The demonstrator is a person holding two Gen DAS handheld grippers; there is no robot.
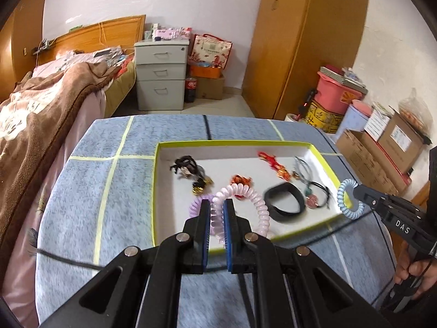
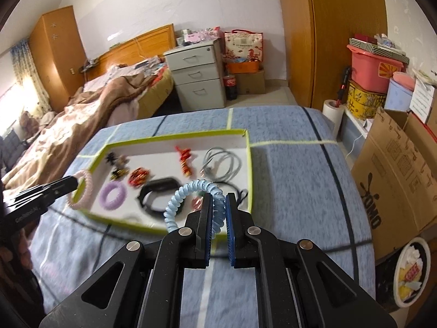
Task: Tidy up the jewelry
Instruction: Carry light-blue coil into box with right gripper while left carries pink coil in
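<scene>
A white tray with a yellow-green rim (image 1: 318,150) (image 2: 250,164) lies on the blue checked cover. My left gripper (image 1: 217,205) is shut on a pale pink spiral hair tie (image 1: 245,194) (image 2: 82,191), held above the tray's near edge. My right gripper (image 2: 218,199) (image 1: 357,192) is shut on a light blue spiral hair tie (image 2: 185,191) (image 1: 347,199), lifted over the tray's near right side. In the tray lie a purple spiral tie (image 2: 112,194) (image 1: 196,203), a black band (image 1: 284,202) (image 2: 158,194), red ornaments (image 1: 273,162) (image 2: 184,158), black hair ties (image 1: 185,165) and cord necklaces (image 2: 221,164).
A bed with a brown blanket (image 1: 49,104) lies left. A grey drawer unit (image 1: 161,73) and a cola bottle (image 1: 190,87) stand behind, cardboard boxes (image 2: 396,175) and pink bins (image 1: 336,93) right. A person's hand (image 1: 415,273) holds the right gripper. A black cable (image 1: 68,259) crosses the cover.
</scene>
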